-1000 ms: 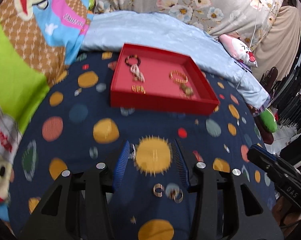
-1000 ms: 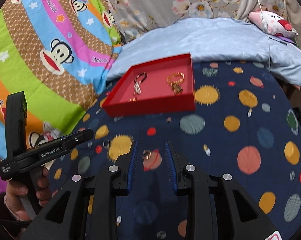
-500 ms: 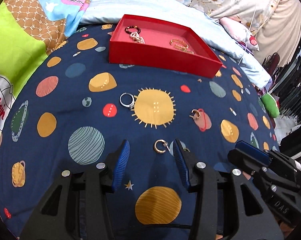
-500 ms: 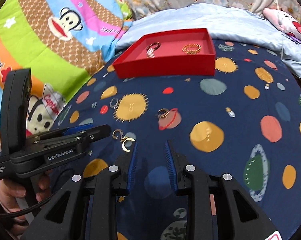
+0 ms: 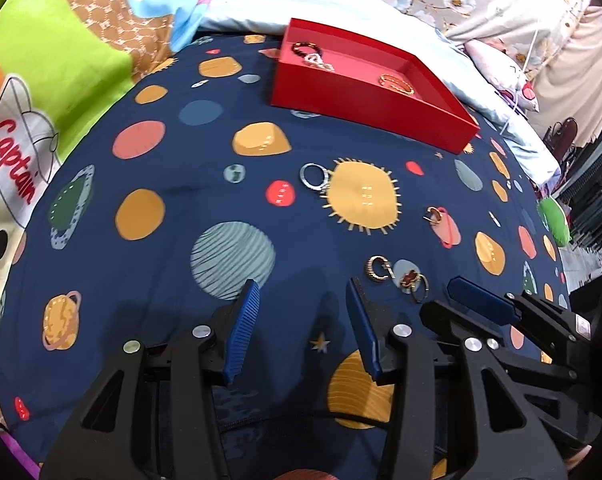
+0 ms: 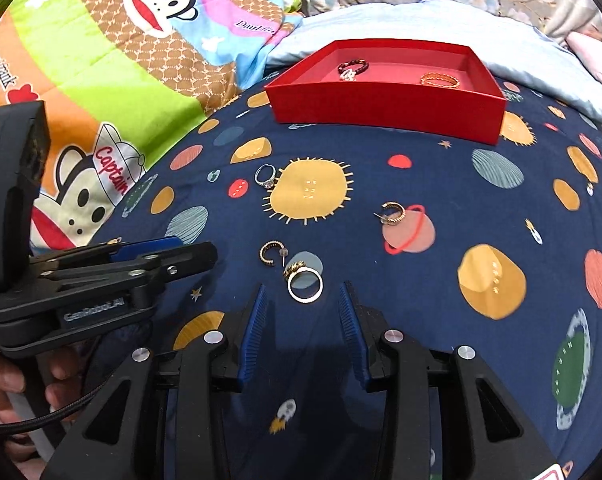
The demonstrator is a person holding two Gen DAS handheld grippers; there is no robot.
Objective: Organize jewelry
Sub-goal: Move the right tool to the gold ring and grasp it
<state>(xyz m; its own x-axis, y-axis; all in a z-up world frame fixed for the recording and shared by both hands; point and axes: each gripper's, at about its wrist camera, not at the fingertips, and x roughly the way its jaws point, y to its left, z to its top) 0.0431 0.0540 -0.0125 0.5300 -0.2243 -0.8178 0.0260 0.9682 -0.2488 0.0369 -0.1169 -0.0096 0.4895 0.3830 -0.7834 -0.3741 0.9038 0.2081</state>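
Right wrist view: the soft bedspread (image 6: 441,280) could let small pieces sink or skid. The red tray (image 6: 385,108) sits far off. The right gripper (image 6: 303,300), fingers spread and empty, frames the gold ring (image 6: 305,284); the left gripper (image 5: 301,300) gapes empty too.

1. The bed (image 6: 441,184) is covered by a navy sheet printed with planets.
2. A red tray (image 6: 385,108) sits near its far edge.
3. A silver ring (image 6: 265,176), two gold earrings (image 6: 393,213) (image 6: 272,251) and a gold ring (image 6: 305,285) lie loose mid-bed.
4. A pale blue pillow (image 6: 401,20) lies behind the tray.
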